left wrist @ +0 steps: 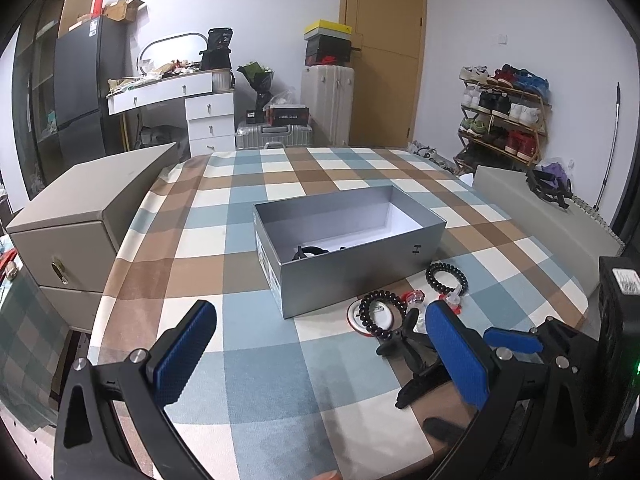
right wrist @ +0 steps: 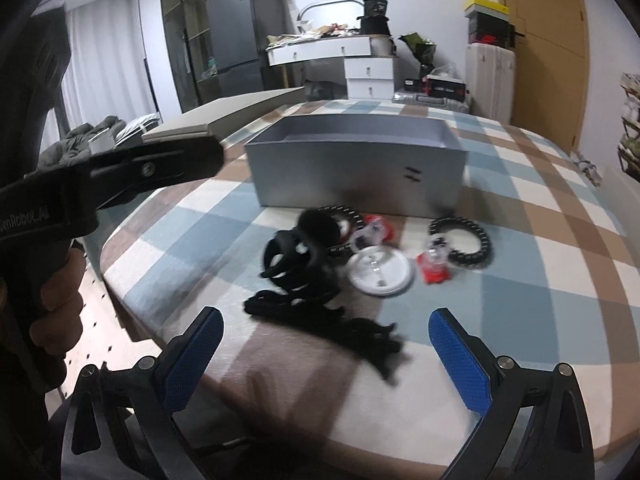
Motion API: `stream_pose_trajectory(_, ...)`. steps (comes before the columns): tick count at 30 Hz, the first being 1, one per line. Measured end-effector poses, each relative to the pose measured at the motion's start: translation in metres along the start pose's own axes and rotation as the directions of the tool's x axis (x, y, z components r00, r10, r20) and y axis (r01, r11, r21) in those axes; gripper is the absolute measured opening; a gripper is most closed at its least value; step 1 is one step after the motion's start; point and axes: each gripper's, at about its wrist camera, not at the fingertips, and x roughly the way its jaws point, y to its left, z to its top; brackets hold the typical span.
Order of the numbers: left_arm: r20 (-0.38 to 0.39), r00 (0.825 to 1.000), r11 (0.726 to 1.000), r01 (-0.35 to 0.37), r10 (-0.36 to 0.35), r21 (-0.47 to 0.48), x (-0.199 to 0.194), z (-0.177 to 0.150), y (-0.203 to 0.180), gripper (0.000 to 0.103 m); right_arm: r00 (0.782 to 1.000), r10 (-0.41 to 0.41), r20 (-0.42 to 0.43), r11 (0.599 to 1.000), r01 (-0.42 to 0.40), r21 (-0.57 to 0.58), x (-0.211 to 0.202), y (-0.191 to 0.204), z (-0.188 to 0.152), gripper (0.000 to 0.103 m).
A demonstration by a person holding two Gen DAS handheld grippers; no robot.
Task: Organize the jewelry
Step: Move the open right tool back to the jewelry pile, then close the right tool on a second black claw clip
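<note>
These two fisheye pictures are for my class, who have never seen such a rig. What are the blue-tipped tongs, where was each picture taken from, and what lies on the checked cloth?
The tongs are hand-held grippers, one in each of a person's hands, each carrying a camera that looks along its fingers. One picture looks from the left gripper, the other from the right gripper. Both are open and hold nothing. On the checked tablecloth stands an open grey box with something dark inside. In front of it lie two black bead bracelets, a white round badge, small red pieces and black hair clips.
</note>
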Motion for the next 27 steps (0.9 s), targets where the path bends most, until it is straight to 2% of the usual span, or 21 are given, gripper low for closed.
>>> stream_pose_trajectory(7,0.003,1.0,1.0,-0.008,0.008,-0.006,-0.001,0.0,0.003,0.102,0.999,-0.026,-0.035,1.0,0.026,-0.007,0.015,0.008,-0.002,0.103)
stream_pose_trajectory(15,0.002,1.0,1.0,-0.002,0.003,-0.017,0.0,0.002,0.006,0.102,0.995,-0.099,-0.023,0.995,0.098,-0.021,0.025,0.017,0.0,0.103)
stream_pose_trajectory(27,-0.009,1.0,1.0,-0.003,0.003,-0.013,0.004,0.0,0.005,0.102,0.993,-0.12,-0.016,0.993,0.12,-0.004,0.024,0.015,0.001,0.102)
